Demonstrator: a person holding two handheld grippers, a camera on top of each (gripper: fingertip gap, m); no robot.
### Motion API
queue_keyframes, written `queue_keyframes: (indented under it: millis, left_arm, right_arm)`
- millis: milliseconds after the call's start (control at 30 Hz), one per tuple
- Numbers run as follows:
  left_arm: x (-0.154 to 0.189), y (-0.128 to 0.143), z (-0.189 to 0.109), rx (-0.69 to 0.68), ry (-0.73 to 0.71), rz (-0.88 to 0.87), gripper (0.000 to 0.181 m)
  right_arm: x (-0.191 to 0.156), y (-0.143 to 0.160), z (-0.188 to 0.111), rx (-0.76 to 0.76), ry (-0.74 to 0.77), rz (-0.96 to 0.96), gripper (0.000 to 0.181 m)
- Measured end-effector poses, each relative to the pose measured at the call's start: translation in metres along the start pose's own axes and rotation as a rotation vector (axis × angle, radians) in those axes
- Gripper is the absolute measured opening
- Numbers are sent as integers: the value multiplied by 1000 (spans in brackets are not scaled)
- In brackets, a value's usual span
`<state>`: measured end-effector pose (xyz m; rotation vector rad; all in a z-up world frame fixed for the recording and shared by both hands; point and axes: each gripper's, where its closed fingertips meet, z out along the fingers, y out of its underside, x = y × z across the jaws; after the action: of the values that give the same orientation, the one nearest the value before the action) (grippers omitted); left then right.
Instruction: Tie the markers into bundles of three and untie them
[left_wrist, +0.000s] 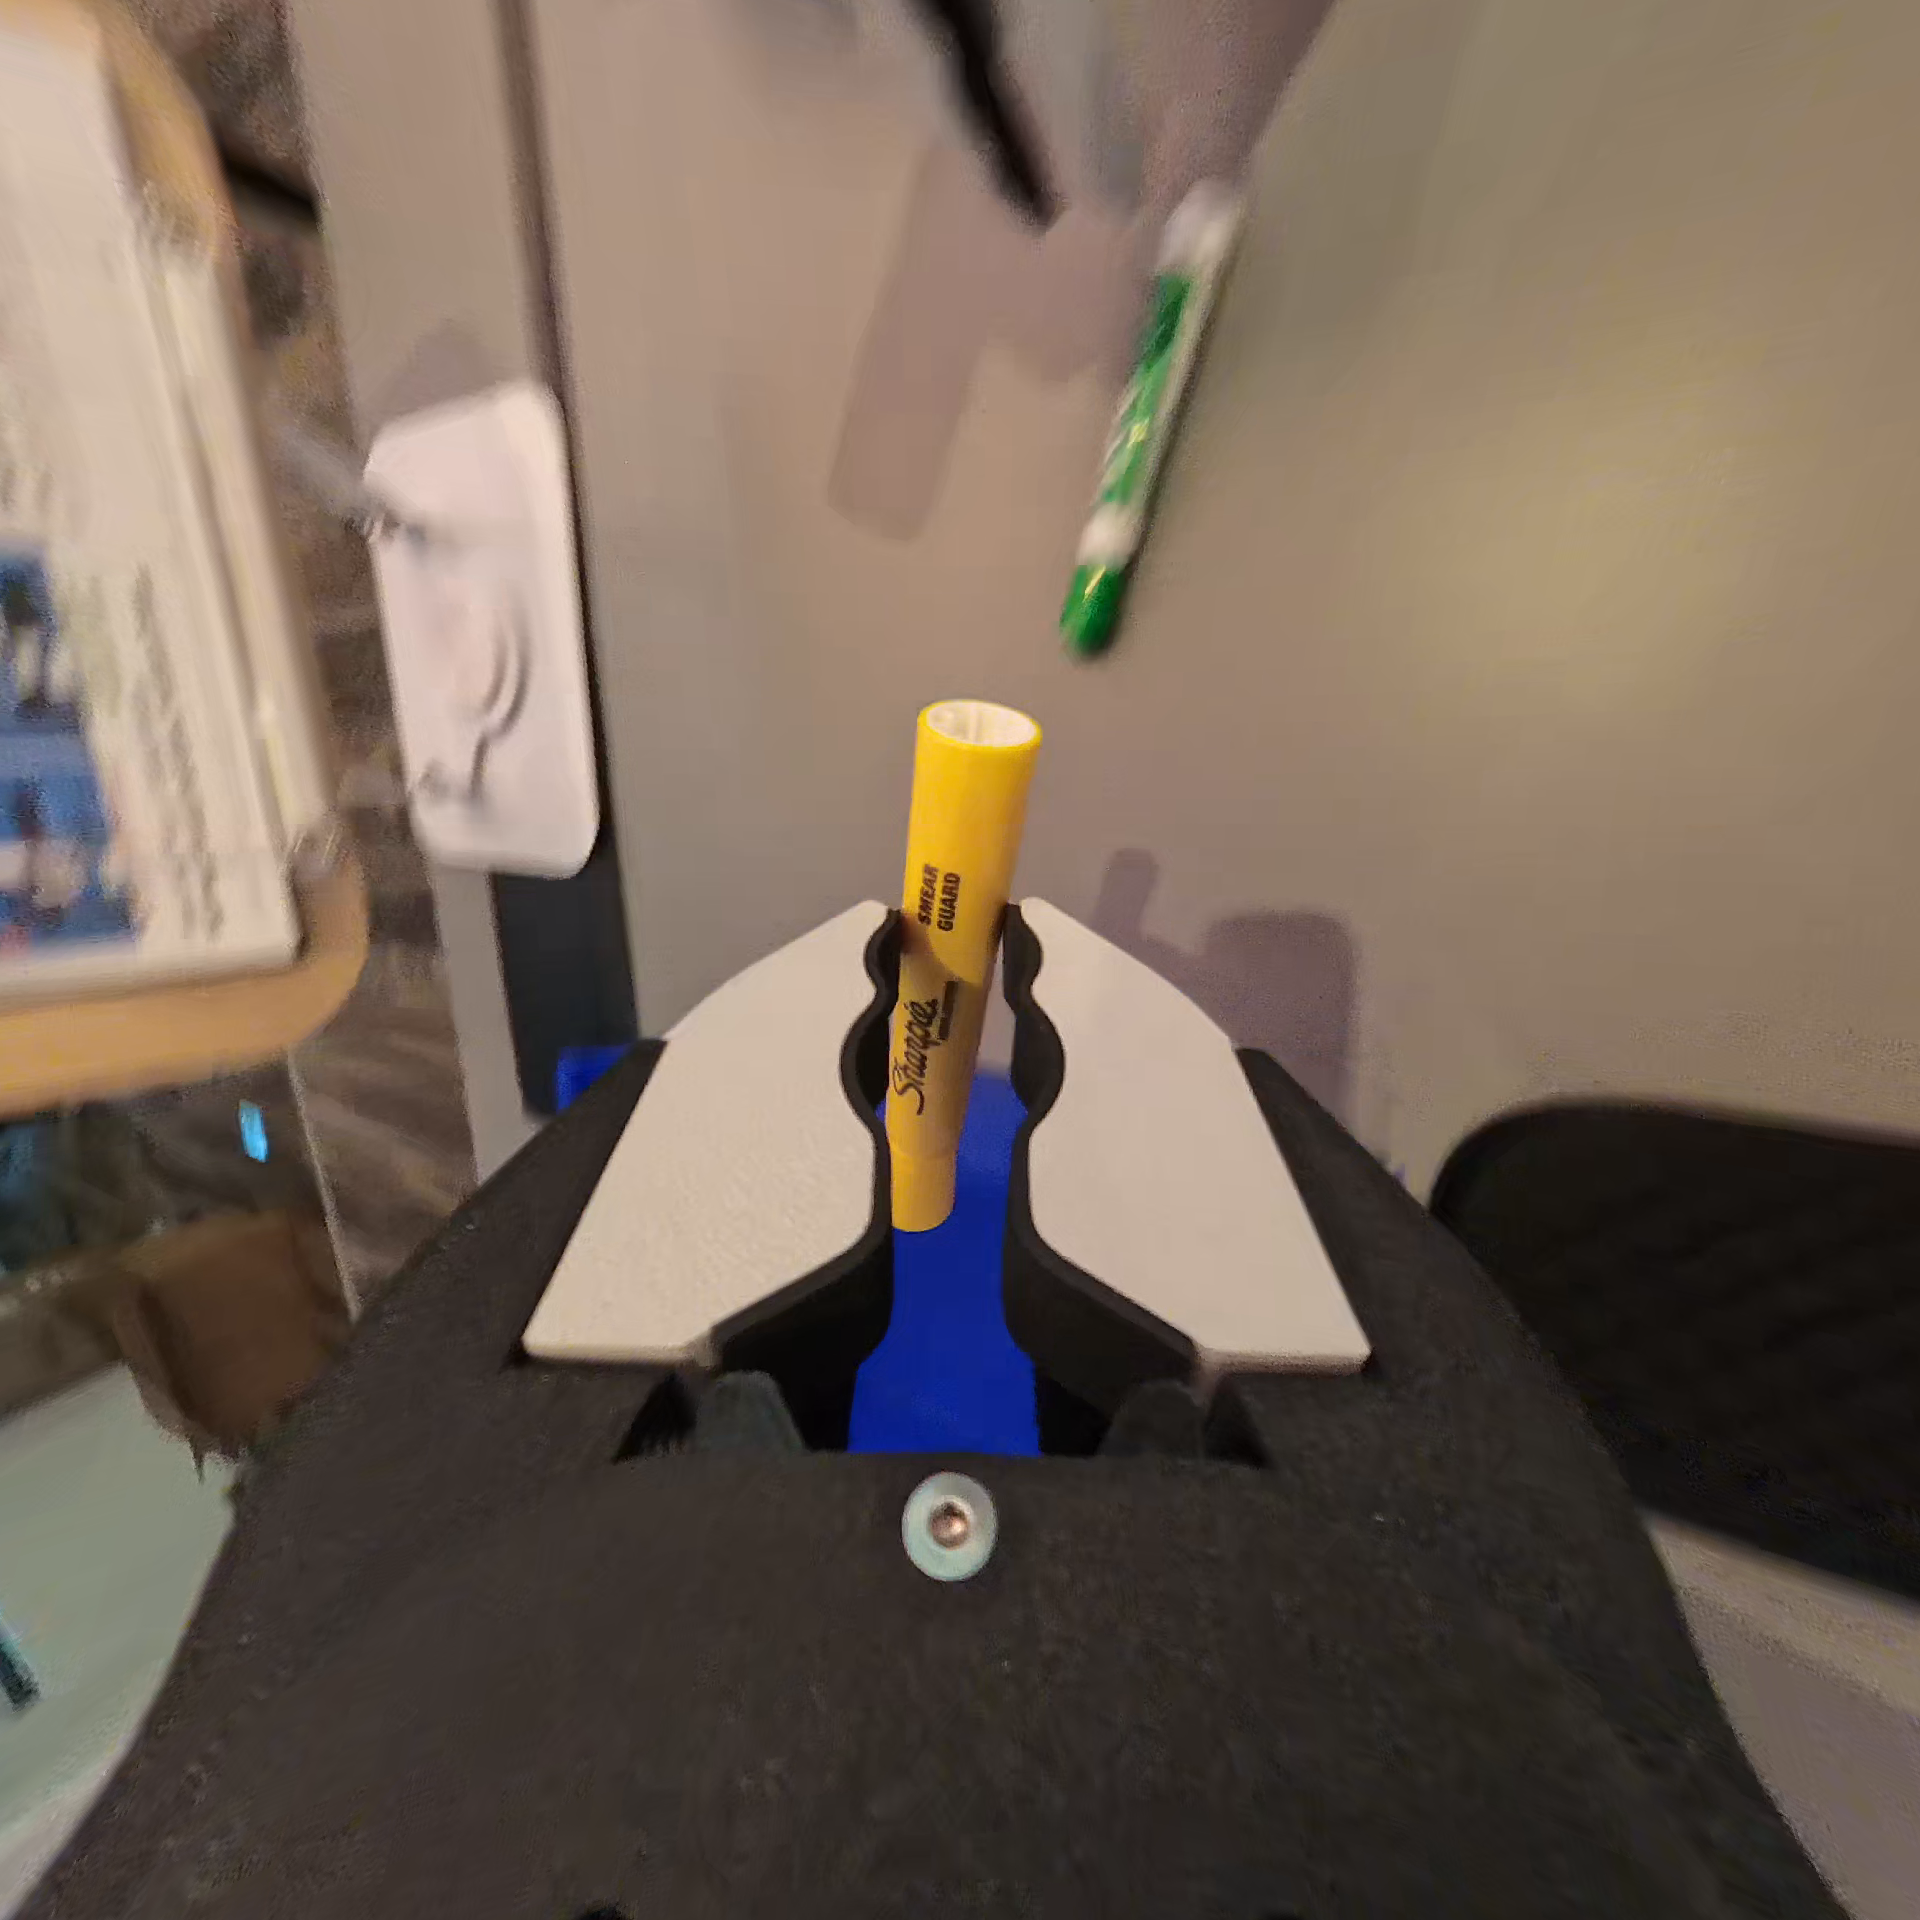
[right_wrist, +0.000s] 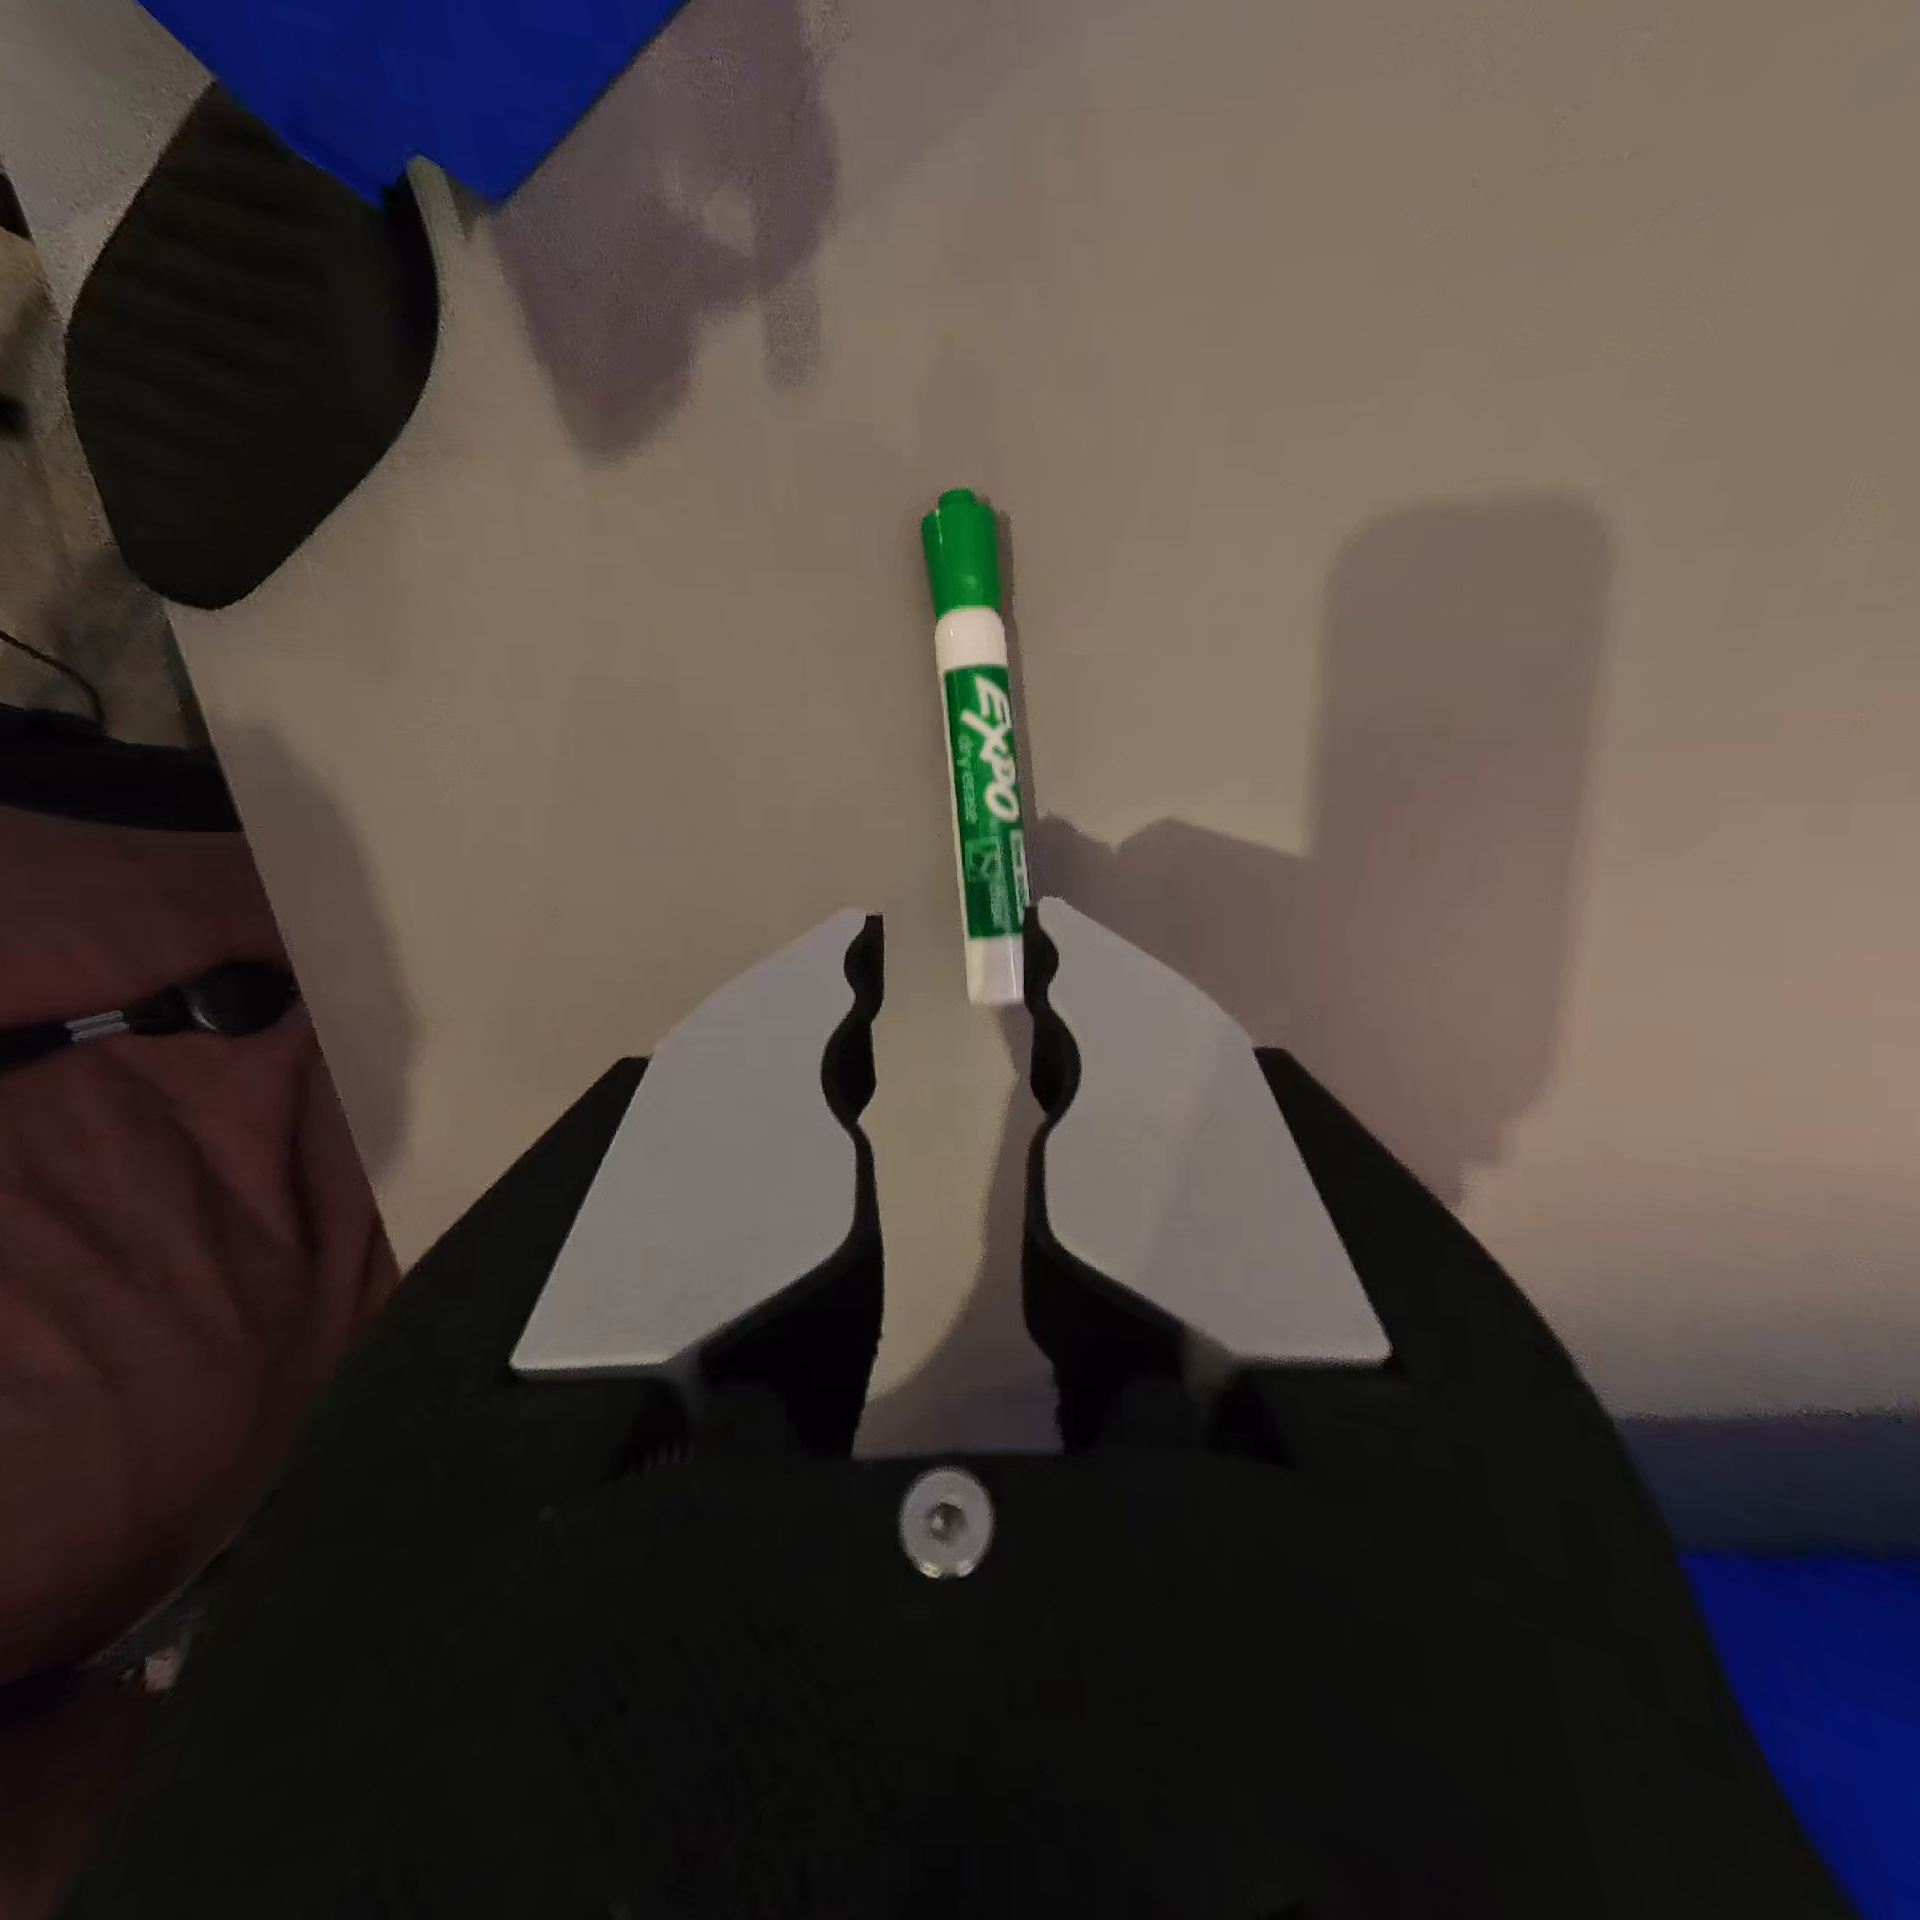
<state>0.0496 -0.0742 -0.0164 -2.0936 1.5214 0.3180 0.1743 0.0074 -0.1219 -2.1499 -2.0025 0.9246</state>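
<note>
My left gripper is shut on a yellow highlighter. The highlighter stands nearly along the fingers, with its open end sticking out past the tips. A green and white marker lies alone on the grey table. It also shows, blurred, in the left wrist view. My right gripper is open and empty. It hovers over the marker's white end, which lies close to the right fingertip. I see no band or tie.
In the left wrist view there is a white flat device, a tan-edged box with printed sheets, a black pad and a blue object under the gripper. In the right wrist view there is a black pad, blue material and a person's maroon garment. My hands' fingertips stand some 20 cm from each other.
</note>
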Motion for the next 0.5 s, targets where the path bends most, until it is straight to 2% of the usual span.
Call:
queue_keyframes:
  millis: [33, 100, 167, 233, 300, 500]
  left_arm:
    - [17, -22, 14, 23, 34, 25, 19]
    - [43, -46, 50, 0, 70, 90, 18]
    - [54, -51, 85, -66, 75, 149, 18]
    - [65, -57, 111, -75, 123, 117, 18]
    - [75, -64, 126, -64, 191, 86, 18]
    - [82, -75, 146, -61, 191, 108, 18]
  right_arm:
    - [1, 2, -8, 9, 3, 6, 27]
    - [2, 8, -27, 45, 11, 9, 28]
    - [0, 14, -43, 80, -10, 15, 28]
    - [-1, 16, -51, 110, -29, 12, 28]
    - [-1, 16, -51, 121, -41, 9, 28]
    - [9, 21, -18, 0, -38, 33, 27]
